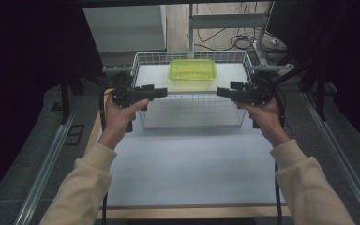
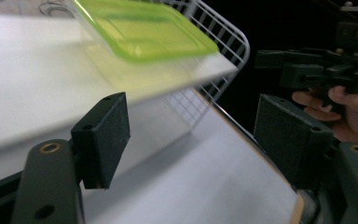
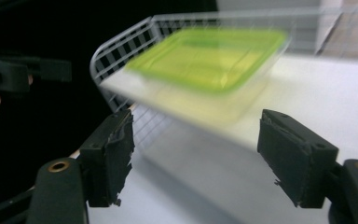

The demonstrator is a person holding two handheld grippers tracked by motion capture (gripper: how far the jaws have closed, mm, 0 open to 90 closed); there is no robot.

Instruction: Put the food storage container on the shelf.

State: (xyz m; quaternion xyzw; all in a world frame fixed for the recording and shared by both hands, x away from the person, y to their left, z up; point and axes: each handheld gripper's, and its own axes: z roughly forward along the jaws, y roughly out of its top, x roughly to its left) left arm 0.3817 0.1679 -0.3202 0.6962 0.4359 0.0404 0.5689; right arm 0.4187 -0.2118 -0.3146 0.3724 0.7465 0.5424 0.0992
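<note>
The green-lidded container [image 1: 192, 69] sits on a white shelf board [image 1: 150, 75] inside the white wire basket [image 1: 140, 58], toward the far side and about midway between left and right. The basket stands at the far end of the pale table [image 1: 187, 164].

Your left gripper [image 1: 161, 92] is held at the basket's left near corner, its tips pointing right over the near rim. In the left gripper view its jaws stand wide apart with nothing between them, the container [image 2: 144, 28] up ahead on the board.

Your right gripper [image 1: 221, 92] mirrors it at the right near corner, tips pointing left. In the right gripper view its jaws are likewise spread wide and hold nothing, with the blurred container [image 3: 209, 56] beyond them.

Both grippers are level with each other, well apart, with the basket's near rim between them. Neither touches the container.
</note>
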